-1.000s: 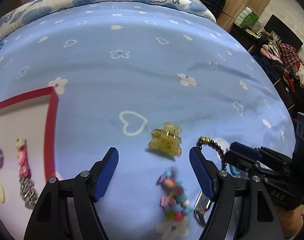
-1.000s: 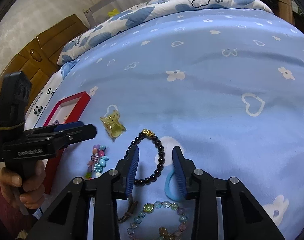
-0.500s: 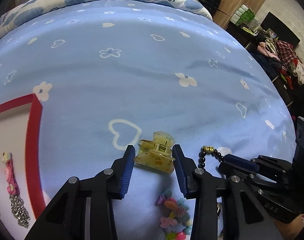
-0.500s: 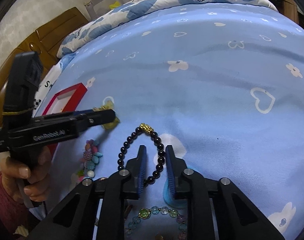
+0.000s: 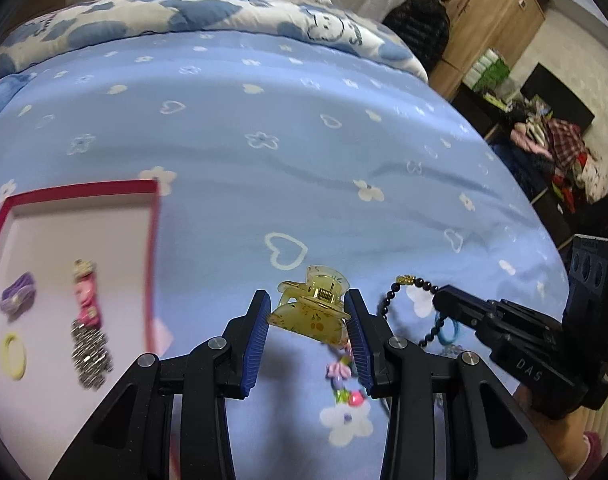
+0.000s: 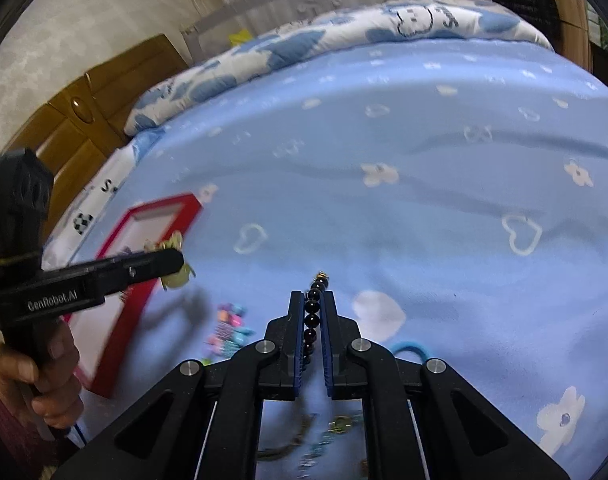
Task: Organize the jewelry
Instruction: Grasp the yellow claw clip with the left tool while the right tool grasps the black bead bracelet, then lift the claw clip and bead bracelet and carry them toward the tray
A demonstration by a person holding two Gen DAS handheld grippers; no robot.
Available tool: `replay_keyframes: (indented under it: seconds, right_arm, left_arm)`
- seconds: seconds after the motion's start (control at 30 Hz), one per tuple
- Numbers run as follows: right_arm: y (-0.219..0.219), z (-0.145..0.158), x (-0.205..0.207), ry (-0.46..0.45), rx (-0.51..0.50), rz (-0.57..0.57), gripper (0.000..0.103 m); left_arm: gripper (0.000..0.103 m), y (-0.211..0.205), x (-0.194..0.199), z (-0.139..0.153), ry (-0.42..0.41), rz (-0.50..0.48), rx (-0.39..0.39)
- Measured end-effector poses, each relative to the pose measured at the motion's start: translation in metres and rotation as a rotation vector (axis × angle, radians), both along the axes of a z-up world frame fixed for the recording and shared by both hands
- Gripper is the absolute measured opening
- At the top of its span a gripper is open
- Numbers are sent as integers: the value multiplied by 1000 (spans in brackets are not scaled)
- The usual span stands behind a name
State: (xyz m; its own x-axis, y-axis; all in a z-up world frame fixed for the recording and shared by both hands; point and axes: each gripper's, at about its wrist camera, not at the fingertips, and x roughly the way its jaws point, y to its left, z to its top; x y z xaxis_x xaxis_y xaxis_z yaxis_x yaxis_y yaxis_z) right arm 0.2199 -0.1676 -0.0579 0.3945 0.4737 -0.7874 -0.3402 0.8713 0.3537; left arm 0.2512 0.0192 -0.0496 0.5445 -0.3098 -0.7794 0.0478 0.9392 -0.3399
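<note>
A: Left tongs (image 5: 308, 322) are clamped on the yellow hair claw (image 5: 311, 309), blue pads pressing both its sides, and it hangs clear of the blue bedspread (image 5: 304, 152).

B: And on the other side, the right tongs (image 6: 312, 322) have just been closing and are pinched on the black bead bracelet (image 6: 312, 312). The beads run in a line between the pads, with the gold charm (image 6: 321, 276) poking out past the tips.

A: From the left camera you can see that bracelet draping in a loop from the right tongs, off the sheet.

B: Where's the box?

A: The red-rimmed box (image 5: 154, 240) lies on the bed to the left of the claw, white inside. In it: a purple hair tie (image 5: 18, 293), a yellow hair tie (image 5: 12, 355), and a pink charm on a silver chain (image 5: 87, 324).

B: Still on the bedspread, I've got a string of colourful beads (image 6: 228, 328) between the box and the right tongs, and a blue hair tie (image 6: 409, 350) just right of them.

A: Low in the right camera there's another beaded bracelet (image 6: 335, 424), blurred, under the tongs.

B: A hand (image 6: 44, 380) in a reddish sleeve grips the left tool's handle, at the left edge of that view.
</note>
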Motion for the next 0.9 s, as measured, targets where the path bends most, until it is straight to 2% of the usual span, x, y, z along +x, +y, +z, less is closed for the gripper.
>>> replay_keyframes:
  seconds: [0.37, 0.73, 0.9]
  right_arm:
    - [31, 42, -17, -82, 57, 40, 7]
    - [76, 55, -31, -86, 103, 128, 7]
    - [102, 56, -36, -83, 115, 179, 7]
  left_arm:
    - [37, 56, -72, 30, -50, 90, -20]
    - [37, 109, -135, 44, -65, 209, 6]
    - [37, 132, -151, 49, -65, 263, 8]
